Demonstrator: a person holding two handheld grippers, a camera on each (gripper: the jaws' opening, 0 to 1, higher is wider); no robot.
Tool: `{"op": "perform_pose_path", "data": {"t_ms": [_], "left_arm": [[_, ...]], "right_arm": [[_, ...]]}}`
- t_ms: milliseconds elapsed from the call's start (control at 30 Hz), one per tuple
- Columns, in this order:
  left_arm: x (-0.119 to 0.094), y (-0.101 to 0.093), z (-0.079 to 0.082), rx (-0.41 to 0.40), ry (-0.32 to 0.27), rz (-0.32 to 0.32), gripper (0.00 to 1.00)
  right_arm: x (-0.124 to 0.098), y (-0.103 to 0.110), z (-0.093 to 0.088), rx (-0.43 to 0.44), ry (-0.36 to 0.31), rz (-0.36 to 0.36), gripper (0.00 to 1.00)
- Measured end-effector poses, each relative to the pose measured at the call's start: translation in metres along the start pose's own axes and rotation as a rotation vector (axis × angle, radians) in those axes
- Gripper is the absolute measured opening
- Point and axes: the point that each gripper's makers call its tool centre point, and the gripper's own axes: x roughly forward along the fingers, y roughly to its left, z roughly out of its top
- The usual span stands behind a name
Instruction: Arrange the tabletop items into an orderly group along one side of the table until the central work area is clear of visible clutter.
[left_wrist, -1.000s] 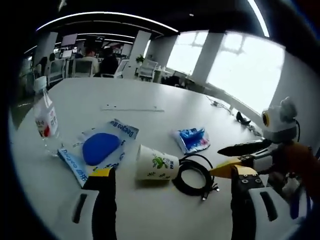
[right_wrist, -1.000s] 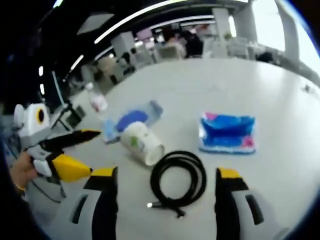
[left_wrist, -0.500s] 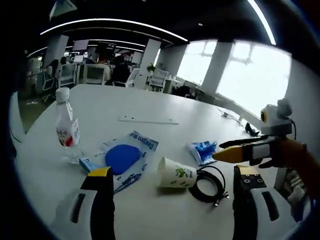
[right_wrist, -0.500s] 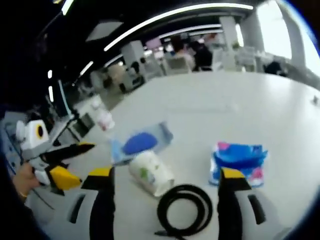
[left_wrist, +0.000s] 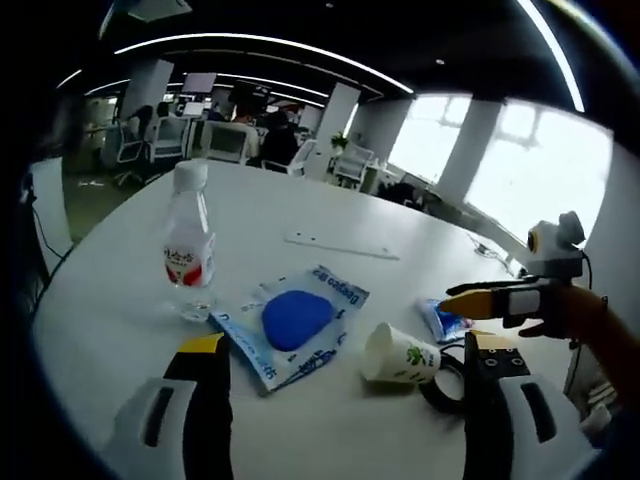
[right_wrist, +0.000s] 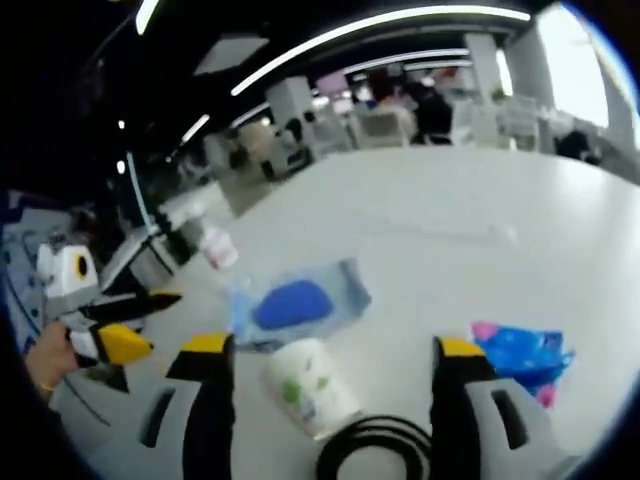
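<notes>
On desk: bottle upright, blue pouch beside it, paper cup tipped over touching black cable. Left claw and right claw both spread, holding nothing.

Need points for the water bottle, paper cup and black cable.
water bottle (left_wrist: 189, 248): left gripper view, on its red and white label.
paper cup (left_wrist: 402, 353): left gripper view, on its printed side wall.
black cable (right_wrist: 372, 443): right gripper view, on the top of the coil.
</notes>
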Motion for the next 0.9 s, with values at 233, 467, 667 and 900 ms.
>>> {"op": "perform_pose_path", "data": {"t_ms": [233,467,667,900], "left_arm": [[0.007,0.023,-0.003,0.003,-0.012,0.053,0.88],[0.019,0.047,-0.015,-0.023,0.01,0.121,0.77],[0.031,0.06,-0.024,-0.039,0.04,0.15,0.67],[0.04,0.067,-0.03,-0.043,0.044,0.162,0.6]], "right_arm": [[0.027,-0.006,0.001,0.05,0.011,0.023,0.74],[0.053,-0.014,0.003,0.038,0.016,0.018,0.66],[0.074,-0.02,0.002,-0.049,0.026,0.019,0.55],[0.097,-0.029,-0.005,-0.129,0.053,0.004,0.46]]}}
